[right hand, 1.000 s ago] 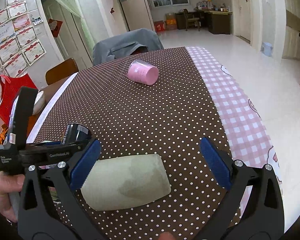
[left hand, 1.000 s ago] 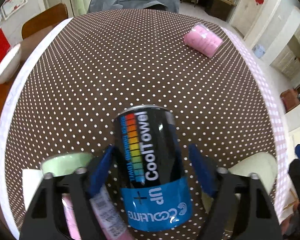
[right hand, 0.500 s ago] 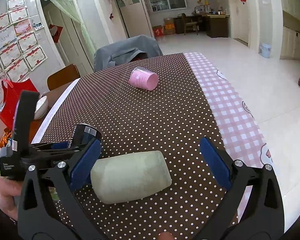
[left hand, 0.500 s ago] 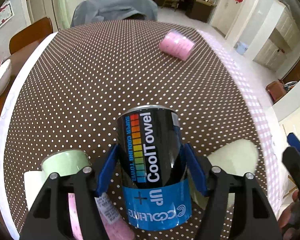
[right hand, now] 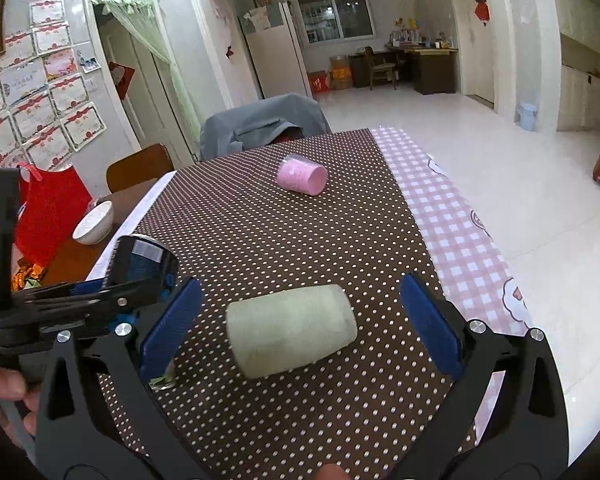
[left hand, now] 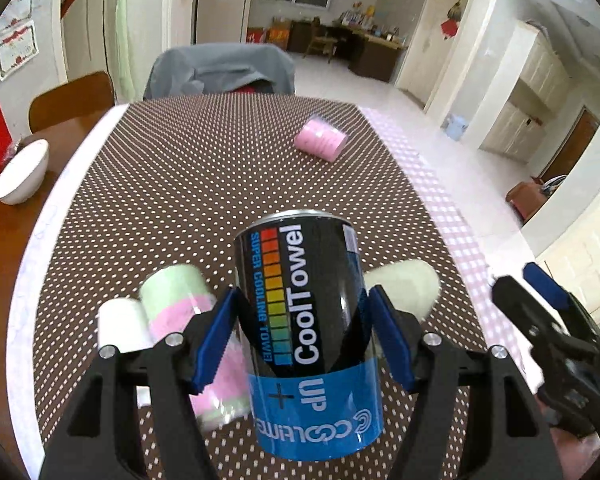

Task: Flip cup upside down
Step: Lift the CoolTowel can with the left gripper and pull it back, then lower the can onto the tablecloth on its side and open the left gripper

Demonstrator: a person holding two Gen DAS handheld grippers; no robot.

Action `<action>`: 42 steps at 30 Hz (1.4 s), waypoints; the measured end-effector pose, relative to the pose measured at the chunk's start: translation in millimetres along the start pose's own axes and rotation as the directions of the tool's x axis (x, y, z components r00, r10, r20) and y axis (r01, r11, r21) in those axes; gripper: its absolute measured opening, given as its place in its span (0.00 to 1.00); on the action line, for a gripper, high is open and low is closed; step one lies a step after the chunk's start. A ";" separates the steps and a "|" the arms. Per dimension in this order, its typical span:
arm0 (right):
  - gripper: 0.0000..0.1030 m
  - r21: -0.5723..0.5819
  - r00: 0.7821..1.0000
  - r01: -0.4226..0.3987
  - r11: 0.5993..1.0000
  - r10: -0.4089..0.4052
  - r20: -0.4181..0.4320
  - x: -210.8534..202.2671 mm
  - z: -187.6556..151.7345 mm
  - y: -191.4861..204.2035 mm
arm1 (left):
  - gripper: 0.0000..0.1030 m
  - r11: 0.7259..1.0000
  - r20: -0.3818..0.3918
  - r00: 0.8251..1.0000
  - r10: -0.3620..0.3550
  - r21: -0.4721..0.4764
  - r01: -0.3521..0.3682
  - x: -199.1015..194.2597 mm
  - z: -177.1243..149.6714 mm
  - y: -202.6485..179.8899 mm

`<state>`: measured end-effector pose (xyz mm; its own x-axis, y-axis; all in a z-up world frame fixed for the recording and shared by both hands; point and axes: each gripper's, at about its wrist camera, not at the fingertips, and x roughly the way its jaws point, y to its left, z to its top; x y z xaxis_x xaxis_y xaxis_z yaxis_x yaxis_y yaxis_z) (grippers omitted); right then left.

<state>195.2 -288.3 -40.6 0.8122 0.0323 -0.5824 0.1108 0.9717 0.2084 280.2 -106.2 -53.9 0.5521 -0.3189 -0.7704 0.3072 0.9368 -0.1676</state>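
A black and blue "CoolTowel" cup (left hand: 308,332) is held in my left gripper (left hand: 304,336), whose blue pads press both its sides; it is lifted off the dotted tablecloth and tilted. In the right wrist view the cup (right hand: 144,264) shows at the left, in the left gripper's fingers. My right gripper (right hand: 300,320) is open and empty, its jaws wide on either side of a pale green roll (right hand: 292,328) lying on the table, not touching it.
A pink cup (right hand: 302,178) lies on its side mid-table. A green-pink roll (left hand: 184,300) and a white one (left hand: 120,324) lie left of the held cup. A white bowl (left hand: 20,176) sits at the left edge. A grey-covered chair (right hand: 260,128) stands at the far end.
My left gripper closed on the CoolTowel cup and lifted it, tilting the view up. The right gripper rose a little and stayed open.
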 end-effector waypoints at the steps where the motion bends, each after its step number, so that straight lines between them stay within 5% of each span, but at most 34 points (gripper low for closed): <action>1: 0.94 -0.001 1.000 -0.003 1.000 0.003 0.006 -4.9 -3.1 1.8 | 0.64 1.000 0.010 1.000 -0.001 0.001 0.001 -7.2 -4.5 -0.1; 8: 0.94 -0.014 0.999 -0.026 1.000 0.027 0.037 -34.8 -29.4 13.2 | 0.64 0.999 0.088 0.996 0.008 0.032 -0.011 -61.3 -53.3 -4.0; 17: 0.94 -0.039 0.998 -0.038 0.999 0.040 0.051 -56.6 -61.5 22.9 | 0.64 0.999 0.125 0.992 0.020 0.047 -0.026 -79.8 -102.0 -2.1; 35: 0.94 -0.023 0.998 -0.003 1.000 0.005 0.059 -88.9 -101.7 10.9 | 0.64 1.000 -0.054 0.998 -0.012 0.010 0.013 -0.1 -157.5 -1.1; 42: 0.94 -0.008 0.998 0.002 1.000 -0.001 0.061 -93.3 -104.3 3.8 | 0.69 1.000 -0.048 0.999 0.020 0.004 -0.020 0.7 -157.7 -0.6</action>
<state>60.1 -263.2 -67.4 0.8456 0.0164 -0.5336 0.1079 0.9736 0.2010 158.2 -84.3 -151.3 0.5202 -0.2928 -0.8023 0.2989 0.9424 -0.1501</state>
